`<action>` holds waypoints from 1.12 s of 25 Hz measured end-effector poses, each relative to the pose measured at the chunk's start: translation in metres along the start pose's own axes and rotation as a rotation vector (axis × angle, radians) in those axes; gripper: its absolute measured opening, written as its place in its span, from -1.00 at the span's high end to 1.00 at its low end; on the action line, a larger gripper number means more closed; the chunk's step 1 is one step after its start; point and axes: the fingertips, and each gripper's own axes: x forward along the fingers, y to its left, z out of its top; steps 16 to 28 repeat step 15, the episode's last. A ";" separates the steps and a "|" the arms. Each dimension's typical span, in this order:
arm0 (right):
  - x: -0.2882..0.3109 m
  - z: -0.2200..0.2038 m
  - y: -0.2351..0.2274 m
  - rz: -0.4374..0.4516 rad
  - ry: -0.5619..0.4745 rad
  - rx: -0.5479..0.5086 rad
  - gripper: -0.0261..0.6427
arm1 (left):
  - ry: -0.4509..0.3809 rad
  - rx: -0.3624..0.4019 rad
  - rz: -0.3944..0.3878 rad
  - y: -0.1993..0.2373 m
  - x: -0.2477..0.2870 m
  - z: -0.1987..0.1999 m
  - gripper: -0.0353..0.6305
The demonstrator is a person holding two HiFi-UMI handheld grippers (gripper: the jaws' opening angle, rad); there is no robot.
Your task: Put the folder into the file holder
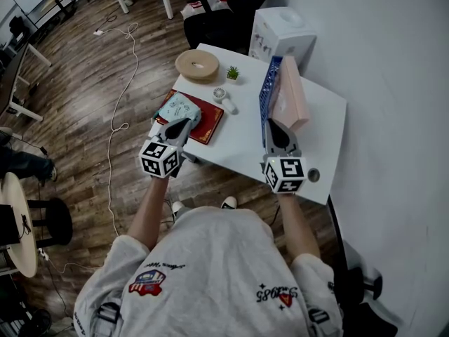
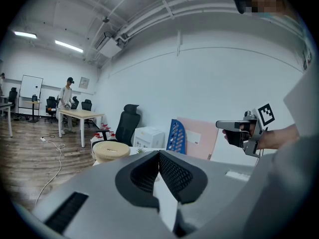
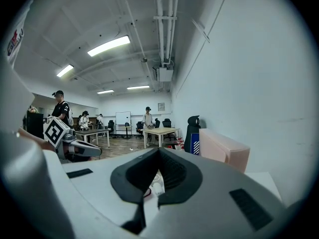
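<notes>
A pink folder [image 1: 291, 95] stands upright on the white table [image 1: 326, 128], pressed against the blue lattice wall of the file holder [image 1: 267, 93]; it looks to sit inside the holder. My right gripper [image 1: 273, 123] is shut and empty, just in front of the holder's near end. My left gripper [image 1: 181, 125] is also shut and holds nothing, hovering over the table's left front corner. In the left gripper view the file holder [image 2: 175, 135] and the folder [image 2: 197, 138] show beyond the shut left gripper [image 2: 159, 154]. The right gripper view has the folder [image 3: 225, 150] to the right of the right gripper [image 3: 159, 151].
A red book [image 1: 203, 126] with a teal item on it lies under the left gripper. Behind it are a small white fan [image 1: 221, 97], a tiny potted plant [image 1: 232, 72] and a wooden bowl [image 1: 197, 65]. A white box [image 1: 282, 34] and a black chair [image 1: 231, 5] stand past the table.
</notes>
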 end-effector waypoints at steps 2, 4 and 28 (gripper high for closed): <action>-0.001 -0.002 0.000 0.002 0.003 0.003 0.94 | 0.001 -0.003 0.001 -0.001 0.000 -0.001 0.88; -0.001 -0.002 0.000 0.004 0.005 0.005 0.94 | 0.002 -0.005 0.002 0.000 0.000 -0.001 0.88; 0.001 -0.011 -0.002 0.004 0.025 0.007 0.94 | 0.011 -0.017 0.003 0.000 0.004 -0.008 0.88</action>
